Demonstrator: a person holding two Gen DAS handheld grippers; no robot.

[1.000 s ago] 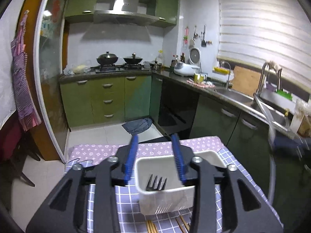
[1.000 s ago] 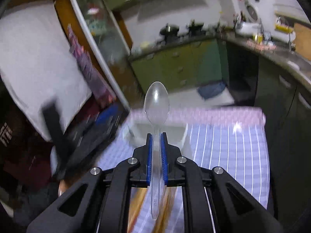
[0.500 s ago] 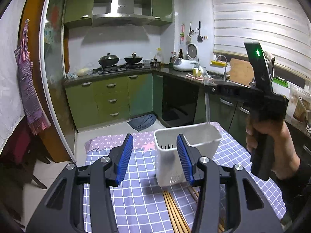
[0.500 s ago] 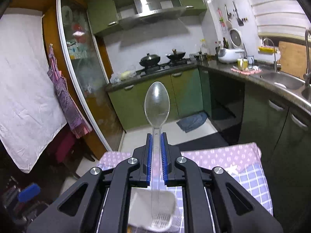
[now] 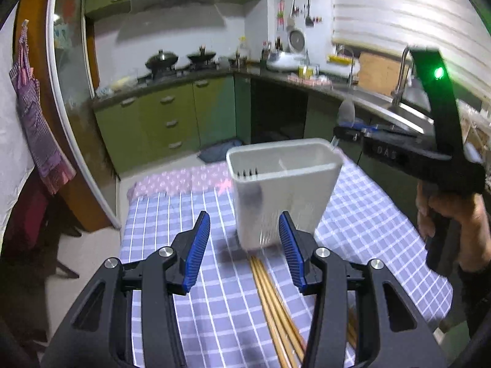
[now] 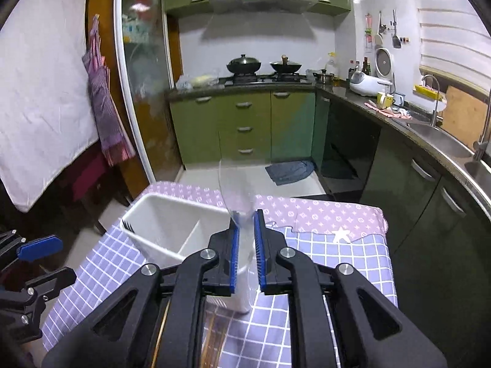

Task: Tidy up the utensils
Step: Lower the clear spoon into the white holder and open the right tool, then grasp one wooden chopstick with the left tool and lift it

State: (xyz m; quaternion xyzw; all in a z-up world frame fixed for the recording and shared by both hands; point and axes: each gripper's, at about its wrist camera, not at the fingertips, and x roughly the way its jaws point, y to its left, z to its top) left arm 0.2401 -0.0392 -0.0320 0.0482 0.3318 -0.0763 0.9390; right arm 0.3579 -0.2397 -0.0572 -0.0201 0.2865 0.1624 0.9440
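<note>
The right claw (image 6: 244,254), slightly parted, has a blurred clear spoon (image 6: 237,196) between its fingers above the white caddy (image 6: 172,230); the left claw (image 5: 244,253) gapes wide, holding nothing.

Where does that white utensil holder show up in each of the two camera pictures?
Left wrist view: the white utensil holder stands centre frame on the checked cloth, just beyond the open left gripper.
Right wrist view: it sits lower left of centre, partly behind the right gripper.
Shared landmark: the two pots on the stove.
</note>
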